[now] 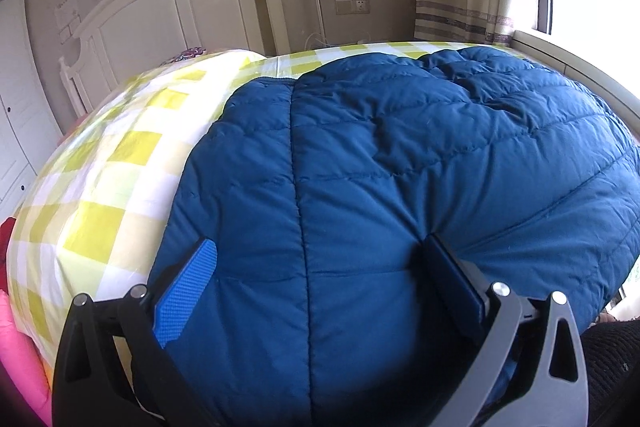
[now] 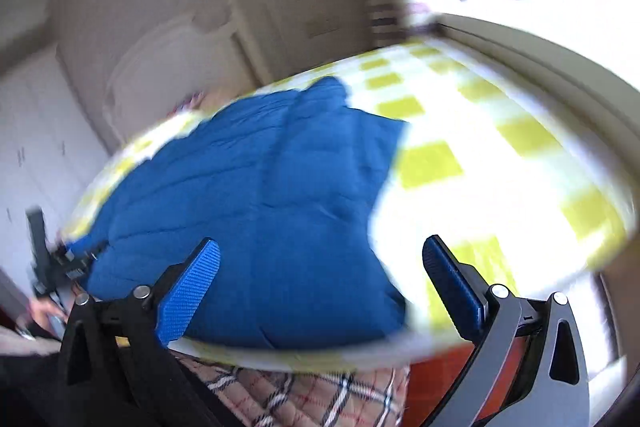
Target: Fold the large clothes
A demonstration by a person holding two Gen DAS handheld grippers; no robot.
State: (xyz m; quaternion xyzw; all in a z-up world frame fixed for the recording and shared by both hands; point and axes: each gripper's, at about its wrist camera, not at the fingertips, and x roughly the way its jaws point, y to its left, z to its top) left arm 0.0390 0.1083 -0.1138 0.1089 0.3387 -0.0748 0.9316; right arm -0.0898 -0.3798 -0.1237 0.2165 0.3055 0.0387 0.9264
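The blue quilted down jacket (image 1: 400,167) lies spread on the yellow-checked bed sheet (image 1: 120,163). It looks soft, puffy and light (probably slippery too), so a hem or a corner is the best place to pinch. The left gripper (image 1: 316,259) hangs close over it with jaws apart; the right gripper (image 2: 320,263) is also open and holds nothing.

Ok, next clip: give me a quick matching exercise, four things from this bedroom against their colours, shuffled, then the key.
Things:
1. quilted jacket
2. bedsheet
3. headboard
4. left gripper finger pad

Colours:
A. white
B. textured bright blue
C. yellow and white check
D. dark blue

Pairs: 1-D, 2-C, 3-A, 4-B
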